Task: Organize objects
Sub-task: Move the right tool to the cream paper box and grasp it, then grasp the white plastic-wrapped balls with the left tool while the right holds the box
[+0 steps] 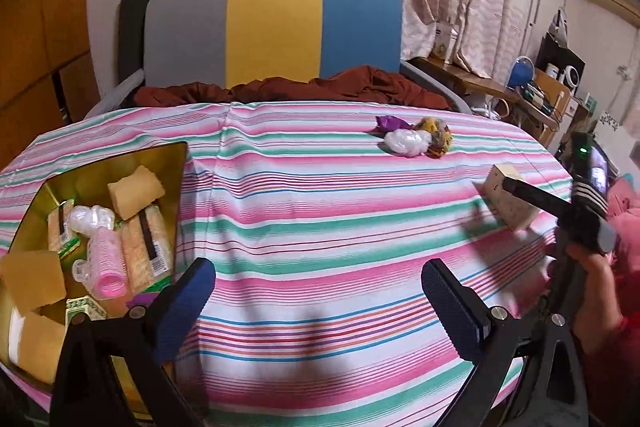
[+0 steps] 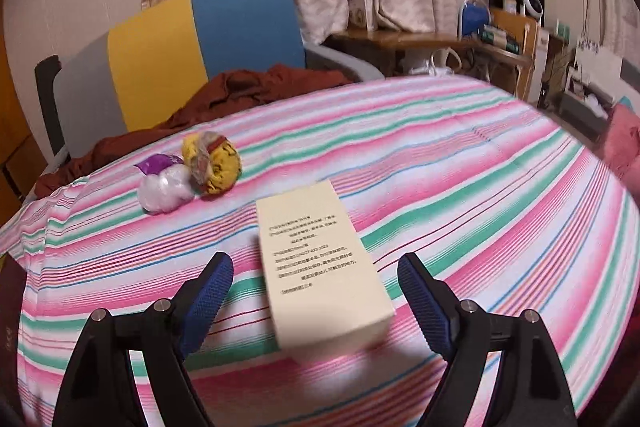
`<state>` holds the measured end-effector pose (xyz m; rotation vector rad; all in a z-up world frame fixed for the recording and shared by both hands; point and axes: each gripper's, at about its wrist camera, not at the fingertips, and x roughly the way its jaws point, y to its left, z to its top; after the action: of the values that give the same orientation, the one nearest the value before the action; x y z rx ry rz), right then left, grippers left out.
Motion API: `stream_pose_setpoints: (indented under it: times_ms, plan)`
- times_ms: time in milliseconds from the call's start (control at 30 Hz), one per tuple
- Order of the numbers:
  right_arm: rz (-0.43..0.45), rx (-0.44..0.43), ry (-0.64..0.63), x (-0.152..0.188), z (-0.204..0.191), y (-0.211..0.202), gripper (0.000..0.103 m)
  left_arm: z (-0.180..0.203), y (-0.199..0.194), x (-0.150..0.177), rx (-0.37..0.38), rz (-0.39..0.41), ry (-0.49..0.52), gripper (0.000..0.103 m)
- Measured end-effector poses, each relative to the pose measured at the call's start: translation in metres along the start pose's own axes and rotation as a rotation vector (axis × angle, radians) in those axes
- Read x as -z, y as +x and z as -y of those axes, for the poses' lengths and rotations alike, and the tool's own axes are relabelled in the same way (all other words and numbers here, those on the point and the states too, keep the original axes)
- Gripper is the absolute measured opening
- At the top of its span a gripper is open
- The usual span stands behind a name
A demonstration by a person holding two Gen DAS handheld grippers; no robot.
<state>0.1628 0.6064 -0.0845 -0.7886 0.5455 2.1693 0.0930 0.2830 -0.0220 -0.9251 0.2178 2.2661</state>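
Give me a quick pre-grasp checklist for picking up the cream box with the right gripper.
1. Right gripper open: ok.
2. Cream box between the fingers: ok, pads not touching.
3. Box lying flat on the striped tablecloth: ok.
4. Wrapped bundles clear of the box: ok.
5. Left gripper open and empty: ok.
6. Room in the gold tin: cannot tell, already crowded.

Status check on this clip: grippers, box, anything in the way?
Both grippers' jaws open, nothing held. Cream box between right gripper jaws, ungripped. Left gripper over bare cloth. Path clear.
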Motion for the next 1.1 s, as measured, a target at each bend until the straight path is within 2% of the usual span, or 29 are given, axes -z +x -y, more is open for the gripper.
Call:
stream_pose_setpoints:
  times_ms: [100,167,267,400,600,767,833,1100]
  plan:
    - [-0.02,-0.03,0.024,0.003,0.003,0.006,0.081,0.008,0.005,-0.001,-0.002,-0.006,0.021,0.103]
    - [-0.029,-0.035,0.033,0.003,0.003,0.009,0.065,0.014,0.013,-0.003,0.01,-0.019,0.032,0.103]
    - [-0.042,-0.043,0.034,0.005,0.003,0.015,0.054,0.022,0.03,-0.008,0.014,-0.05,0.047,0.103]
    - [-0.022,-0.043,0.037,0.009,0.003,0.012,0.053,0.037,0.058,-0.02,0.03,-0.077,0.073,0.103]
    - [0.001,-0.004,0.013,0.011,-0.003,0.012,0.052,0.058,0.113,-0.052,0.094,-0.096,0.049,0.103]
    - [0.021,-0.012,0.019,0.012,-0.001,0.011,0.052,0.077,0.163,-0.08,0.086,-0.103,0.029,0.103]
    - [0.033,-0.016,0.034,0.013,0.002,0.009,0.052,0.089,0.181,-0.091,0.107,-0.104,0.035,0.103]
    - [0.05,-0.021,0.046,0.014,0.004,0.009,0.052,0.122,0.235,-0.122,0.114,-0.123,0.026,0.103]
